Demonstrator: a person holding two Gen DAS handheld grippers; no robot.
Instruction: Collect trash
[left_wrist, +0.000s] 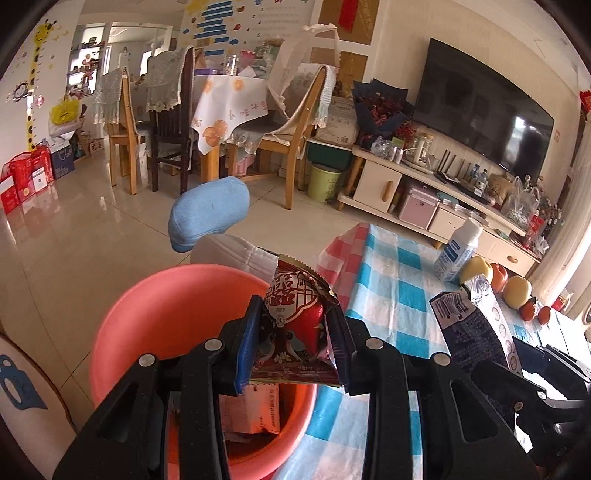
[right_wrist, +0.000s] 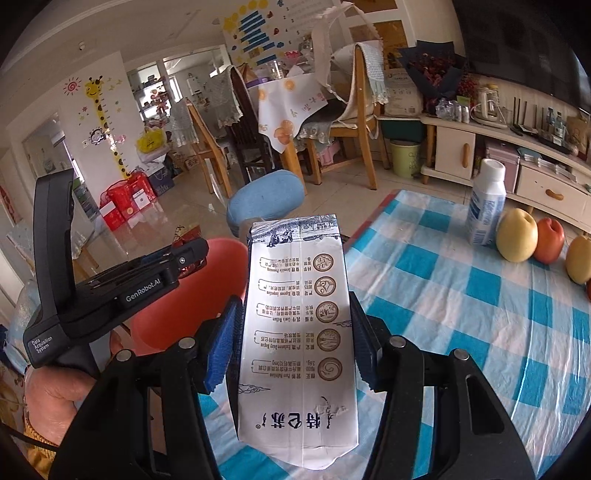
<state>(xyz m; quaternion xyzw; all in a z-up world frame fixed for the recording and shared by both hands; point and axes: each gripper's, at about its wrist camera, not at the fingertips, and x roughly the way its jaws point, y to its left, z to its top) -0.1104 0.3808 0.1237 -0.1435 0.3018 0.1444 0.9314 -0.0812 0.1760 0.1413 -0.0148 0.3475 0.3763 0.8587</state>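
Observation:
My left gripper (left_wrist: 293, 332) is shut on a crumpled red snack wrapper (left_wrist: 291, 291) and holds it over the mouth of a salmon-pink bin (left_wrist: 147, 295) at the table's left edge. A pink packet (left_wrist: 251, 410) lies inside the bin. My right gripper (right_wrist: 295, 306) is shut on a flattened white milk carton (right_wrist: 291, 258), held above the checked tablecloth just right of the bin (right_wrist: 225, 266). In the left wrist view the carton (left_wrist: 472, 332) shows at the right. The left unit's black housing (right_wrist: 110, 291) and the hand holding it fill the left of the right wrist view.
A blue-and-white checked cloth (right_wrist: 461, 295) covers the table. On its far side stand a white bottle (right_wrist: 487, 203), a yellow pear (right_wrist: 517, 236) and a red apple (right_wrist: 550, 240). A blue padded chair back (left_wrist: 210, 210) rises behind the bin. Dining chairs and a TV cabinet stand beyond.

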